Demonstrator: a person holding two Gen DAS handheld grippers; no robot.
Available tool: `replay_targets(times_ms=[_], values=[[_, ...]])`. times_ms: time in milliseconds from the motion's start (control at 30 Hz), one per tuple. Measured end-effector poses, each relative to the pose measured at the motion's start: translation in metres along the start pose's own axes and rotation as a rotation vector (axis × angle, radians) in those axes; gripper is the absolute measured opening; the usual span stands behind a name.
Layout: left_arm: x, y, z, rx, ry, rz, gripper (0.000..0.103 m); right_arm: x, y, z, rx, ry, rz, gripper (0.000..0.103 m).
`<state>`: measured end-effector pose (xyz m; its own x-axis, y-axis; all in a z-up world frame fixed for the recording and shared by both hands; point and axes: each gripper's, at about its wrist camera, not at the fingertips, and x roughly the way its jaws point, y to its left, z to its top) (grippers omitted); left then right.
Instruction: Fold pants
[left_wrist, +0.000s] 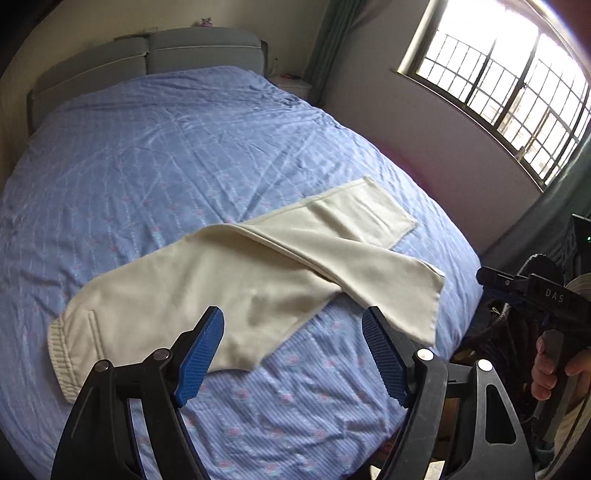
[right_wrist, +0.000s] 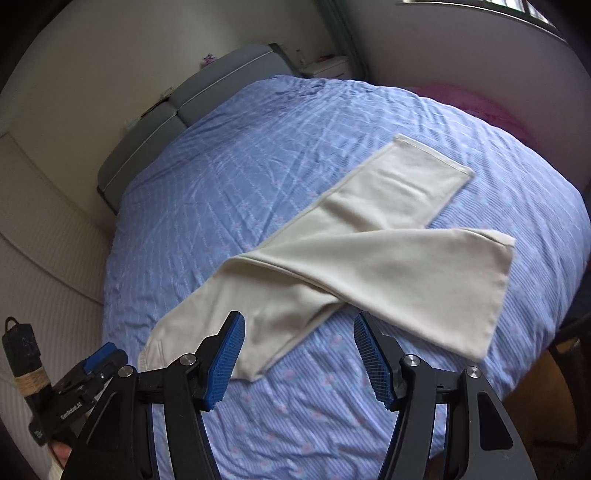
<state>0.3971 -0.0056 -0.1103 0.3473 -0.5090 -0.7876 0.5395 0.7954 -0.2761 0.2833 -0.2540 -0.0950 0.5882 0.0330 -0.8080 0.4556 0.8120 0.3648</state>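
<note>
Cream pants (left_wrist: 236, 273) lie flat on the blue bedspread (left_wrist: 155, 155), waistband at the left, the two legs crossing and splaying toward the right. In the right wrist view the same pants (right_wrist: 354, 258) stretch from lower left to upper right. My left gripper (left_wrist: 293, 325) hangs above the bed's near edge, open, with nothing between its blue pads (left_wrist: 201, 354). My right gripper (right_wrist: 299, 328) is likewise raised over the near edge, open and empty. Each gripper shows at the margin of the other's view: right gripper (left_wrist: 528, 291), left gripper (right_wrist: 92, 373).
A grey padded headboard (left_wrist: 147, 55) backs the bed. A barred window (left_wrist: 509, 85) with a green curtain is on the right wall. A white nightstand (right_wrist: 325, 66) stands beside the headboard. A person's hand (left_wrist: 550, 369) holds the right gripper's handle.
</note>
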Motion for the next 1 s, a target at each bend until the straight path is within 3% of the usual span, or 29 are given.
replay_targets(times_ms=[167,300,567,767,867,1000], values=[[0.031,-0.051,-0.009,-0.031,0.050,-0.047,0.078,-0.019,-0.069,-0.013,0.072,0.008,-0.052,0.063],[0.069,-0.086,-0.013,-0.095,0.106,-0.034,0.078,-0.016,-0.131,-0.013,0.129,0.053,-0.067,0.063],[0.136,-0.137,-0.024,-0.231,0.214,0.061,0.078,0.035,-0.232,0.007,0.148,0.278,-0.028,0.063],[0.180,-0.147,-0.028,-0.297,0.281,0.063,0.077,0.071,-0.271,0.000,0.152,0.391,-0.011,0.063],[0.203,-0.144,-0.027,-0.309,0.314,0.045,0.077,0.091,-0.283,-0.006,0.210,0.421,0.016,0.063],[0.229,-0.139,-0.025,-0.315,0.353,0.040,0.075,0.112,-0.293,-0.007,0.230,0.445,-0.014,0.063]])
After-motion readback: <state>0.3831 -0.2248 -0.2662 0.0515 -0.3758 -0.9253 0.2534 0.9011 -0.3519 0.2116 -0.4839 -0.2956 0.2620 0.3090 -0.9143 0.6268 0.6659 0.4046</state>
